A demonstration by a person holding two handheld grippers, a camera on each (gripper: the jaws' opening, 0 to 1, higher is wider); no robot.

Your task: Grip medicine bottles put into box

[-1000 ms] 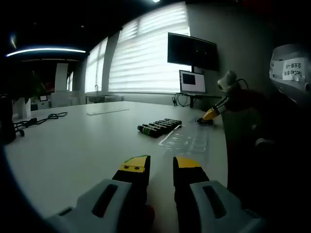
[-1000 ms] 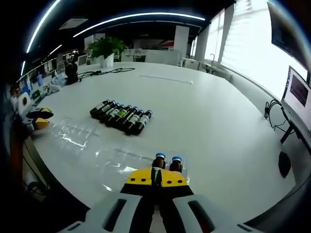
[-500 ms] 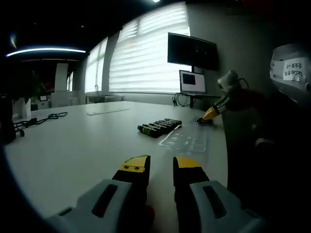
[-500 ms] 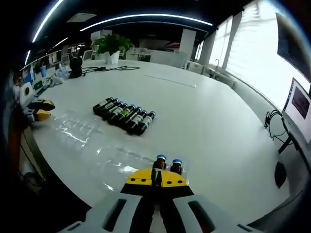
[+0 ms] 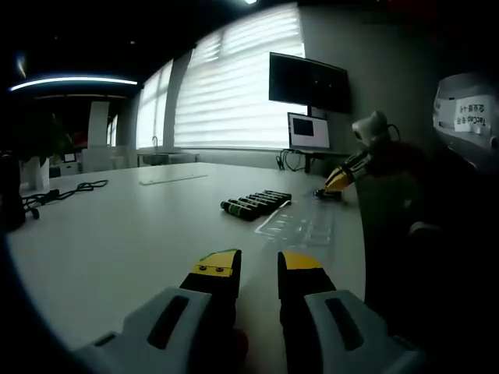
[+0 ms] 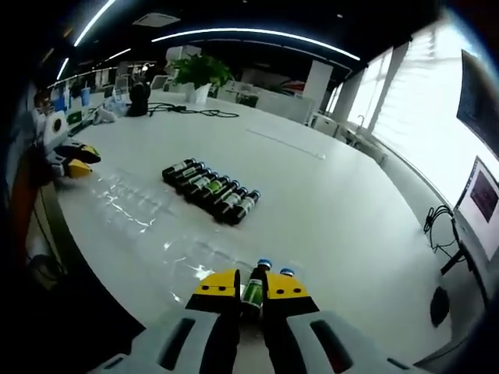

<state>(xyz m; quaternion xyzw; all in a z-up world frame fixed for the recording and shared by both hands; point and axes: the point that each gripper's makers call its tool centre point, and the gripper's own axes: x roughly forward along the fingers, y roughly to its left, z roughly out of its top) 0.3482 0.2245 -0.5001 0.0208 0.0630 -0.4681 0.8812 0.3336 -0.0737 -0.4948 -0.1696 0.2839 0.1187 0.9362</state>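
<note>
I find no text that can be read. A white label at the right edge of my left gripper view carries a few dark characters, too small and blurred to make out. The bottles lying in a row on the desk bear green and white labels; their print cannot be resolved. The lit monitor shows nothing legible

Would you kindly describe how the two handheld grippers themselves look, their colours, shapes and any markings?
Both match. The left gripper has pale grey moulded shells, each with a dark oblong slot, ending in black fingers capped with yellow tips, one tip edged green. The right gripper has the same grey slotted shells and yellow-tipped black fingers. Small dark markings sit on the yellow caps, too small to read.
</note>
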